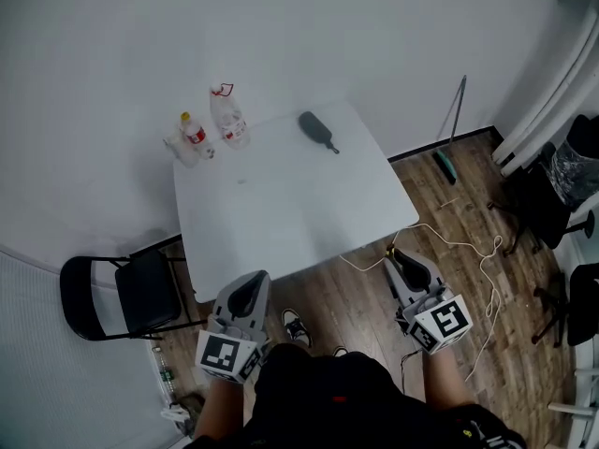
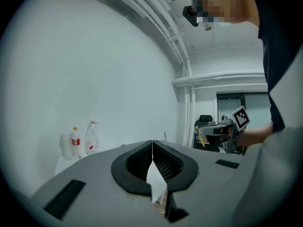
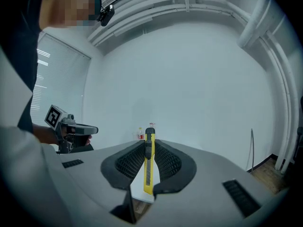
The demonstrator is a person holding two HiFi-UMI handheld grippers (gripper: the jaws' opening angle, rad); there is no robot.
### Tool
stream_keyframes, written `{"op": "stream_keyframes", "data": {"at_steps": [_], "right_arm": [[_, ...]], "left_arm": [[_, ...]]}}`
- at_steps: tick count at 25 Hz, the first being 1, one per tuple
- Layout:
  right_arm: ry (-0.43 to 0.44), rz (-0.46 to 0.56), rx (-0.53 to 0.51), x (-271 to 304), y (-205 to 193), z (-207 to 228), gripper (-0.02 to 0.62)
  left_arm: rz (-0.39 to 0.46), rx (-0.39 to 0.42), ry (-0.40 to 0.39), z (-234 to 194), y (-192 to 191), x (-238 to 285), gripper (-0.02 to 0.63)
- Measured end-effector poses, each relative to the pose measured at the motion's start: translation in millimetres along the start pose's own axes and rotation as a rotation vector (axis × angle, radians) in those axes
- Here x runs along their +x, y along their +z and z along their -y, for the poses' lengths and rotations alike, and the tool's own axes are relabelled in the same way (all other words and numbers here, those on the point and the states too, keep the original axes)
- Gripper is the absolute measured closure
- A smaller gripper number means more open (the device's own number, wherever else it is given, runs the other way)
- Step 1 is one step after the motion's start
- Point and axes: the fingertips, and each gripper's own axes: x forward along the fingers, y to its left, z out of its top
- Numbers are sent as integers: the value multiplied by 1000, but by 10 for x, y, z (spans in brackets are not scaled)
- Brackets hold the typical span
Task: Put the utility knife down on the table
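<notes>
A yellow utility knife (image 3: pixel 149 163) with a black slider stands clamped between the jaws of my right gripper (image 3: pixel 149 148), its tip pointing forward. In the head view that gripper (image 1: pixel 405 258) hangs off the near right edge of the white table (image 1: pixel 281 204), above the wooden floor, and only a speck of yellow (image 1: pixel 391 250) shows at its tip. My left gripper (image 1: pixel 248 293) is held just short of the table's near left edge. Its jaws (image 2: pixel 152 152) are shut with nothing between them.
At the table's far left stand two plastic bottles (image 1: pixel 229 115) and a clear cup (image 1: pixel 180 145). A dark brush-like object (image 1: pixel 318 129) lies at the far middle. A black folding chair (image 1: pixel 117 293) stands left of the table. Cables (image 1: pixel 468 251) run over the floor at the right.
</notes>
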Motion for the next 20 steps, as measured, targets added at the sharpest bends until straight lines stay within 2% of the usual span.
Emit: {"op": "stream_keyframes", "data": {"at_steps": [4, 13, 20], "right_arm": [[-10, -5, 3, 518, 101, 16, 520], [14, -38, -23, 1609, 202, -147, 520], [68, -150, -33, 2211, -167, -90, 520]], "left_arm": [[1, 12, 8, -518, 51, 173, 582], [3, -25, 28, -1496, 21, 321, 581], [-1, -43, 71, -1813, 18, 407, 581]]}}
